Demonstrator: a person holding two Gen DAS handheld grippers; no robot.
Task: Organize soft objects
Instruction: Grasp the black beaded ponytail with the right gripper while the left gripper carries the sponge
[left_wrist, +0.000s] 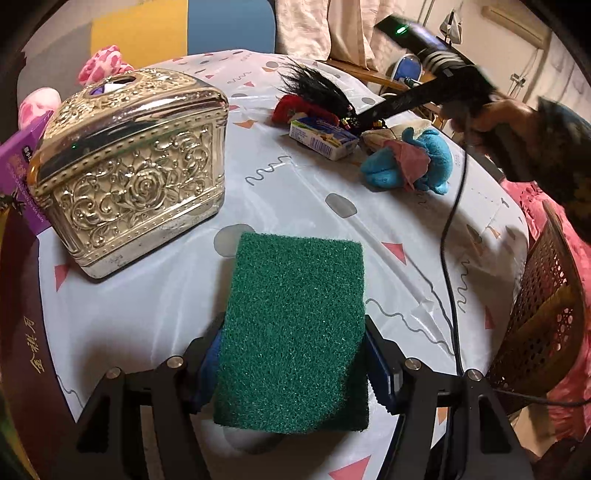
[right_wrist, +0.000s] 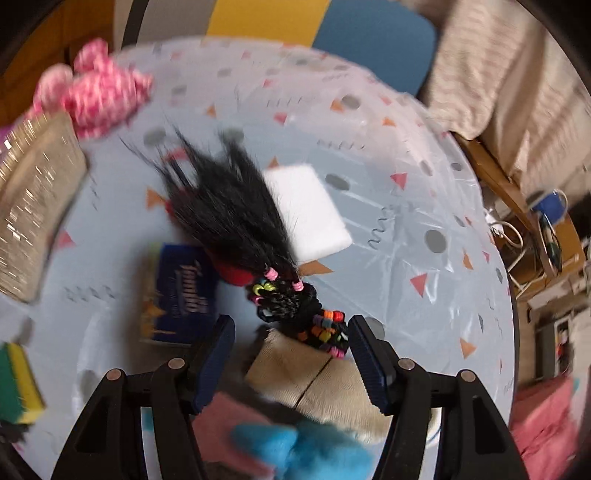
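I am holding a green scouring pad (left_wrist: 295, 332) flat between the jaws of my left gripper (left_wrist: 291, 363), above the near edge of the bench (left_wrist: 155, 302), beside a gold ornate box (left_wrist: 129, 166). My right gripper (right_wrist: 291, 354), its jaws half open and gripping nothing, is hovering over a black hair tassel with coloured beads (right_wrist: 236, 210), a beige cloth (right_wrist: 314, 376) and a blue plush toy (right_wrist: 306, 450) near the bench's right edge.

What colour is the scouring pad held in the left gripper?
Dark green scouring pad, clearest in the left wrist view, between the left gripper fingers.
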